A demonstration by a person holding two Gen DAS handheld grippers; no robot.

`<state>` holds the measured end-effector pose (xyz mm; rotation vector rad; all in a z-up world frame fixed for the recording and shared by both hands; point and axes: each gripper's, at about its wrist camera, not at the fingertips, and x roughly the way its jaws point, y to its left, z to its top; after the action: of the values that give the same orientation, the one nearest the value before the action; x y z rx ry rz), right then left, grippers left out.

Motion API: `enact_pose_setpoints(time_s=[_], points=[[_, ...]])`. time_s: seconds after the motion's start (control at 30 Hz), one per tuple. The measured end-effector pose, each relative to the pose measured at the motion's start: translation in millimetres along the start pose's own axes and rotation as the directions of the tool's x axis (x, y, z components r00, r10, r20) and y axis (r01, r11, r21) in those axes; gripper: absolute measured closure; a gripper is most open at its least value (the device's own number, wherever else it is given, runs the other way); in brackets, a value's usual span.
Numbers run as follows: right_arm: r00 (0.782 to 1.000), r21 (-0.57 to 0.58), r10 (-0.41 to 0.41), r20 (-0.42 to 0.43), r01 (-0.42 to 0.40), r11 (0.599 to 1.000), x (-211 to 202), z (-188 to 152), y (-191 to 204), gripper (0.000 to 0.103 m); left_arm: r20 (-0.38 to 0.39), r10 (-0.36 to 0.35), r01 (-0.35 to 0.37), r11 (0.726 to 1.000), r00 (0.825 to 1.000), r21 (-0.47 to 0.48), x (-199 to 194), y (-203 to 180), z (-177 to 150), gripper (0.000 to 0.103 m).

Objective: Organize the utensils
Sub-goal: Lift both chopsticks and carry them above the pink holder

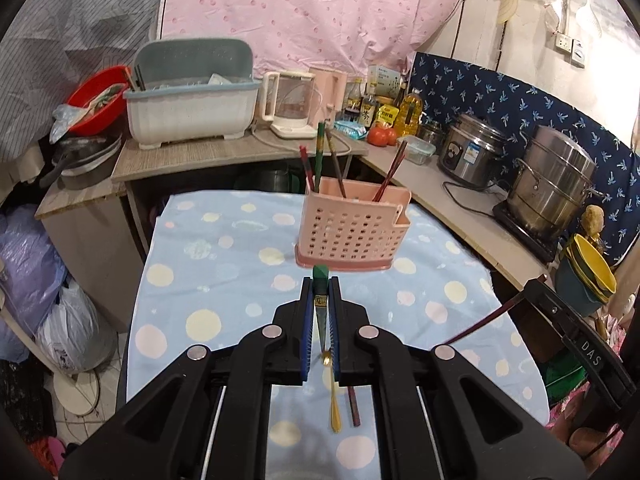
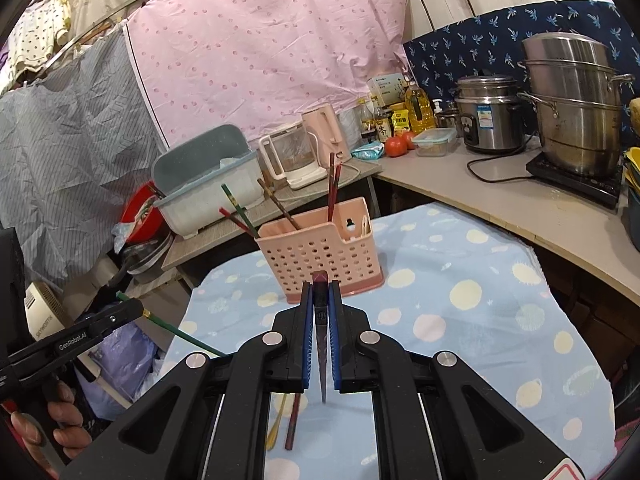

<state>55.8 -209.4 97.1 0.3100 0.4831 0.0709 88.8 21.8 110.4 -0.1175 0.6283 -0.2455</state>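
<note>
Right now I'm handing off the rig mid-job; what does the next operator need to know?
Left gripper: jaws shut on a green chopstick.
Right gripper: jaws shut on a dark red chopstick.
Pink basket stands on the spotted cloth, ahead of both grippers.
Done: several chopsticks already stand in the basket.
Left: drop both held chopsticks in, then collect the gold spoon and loose chopstick lying on the cloth.

Both grippers clamped, raised over the table

The left gripper and right gripper tilt slightly downward, jaws nearly together, each pinching a chopstick; a hand grips the left one's handle.
</note>
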Motion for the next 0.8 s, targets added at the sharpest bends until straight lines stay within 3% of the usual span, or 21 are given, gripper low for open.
enact_pose_setpoints(time_s=[0.33, 0.57, 0.8], points=[[0.997, -0.009, 0.031, 0.076, -0.03, 1.0, 17, 58, 9, 0.096, 0.109, -0.023, 0.019, 0.999, 0.994, 0.036, 3, -19, 68, 0.096], [0.984, 0.028, 0.052, 0.168, -0.058, 0.998, 36, 118, 11, 0.096, 0.214, -0.037, 0.026, 0.998, 0.976, 0.052, 4, -36, 126, 0.096], [0.974, 0.052, 0.042, 0.222, -0.055, 0.997, 72, 162, 13, 0.096, 0.272, -0.033, 0.02, 0.998, 0.962, 0.053, 22, -42, 170, 0.096]])
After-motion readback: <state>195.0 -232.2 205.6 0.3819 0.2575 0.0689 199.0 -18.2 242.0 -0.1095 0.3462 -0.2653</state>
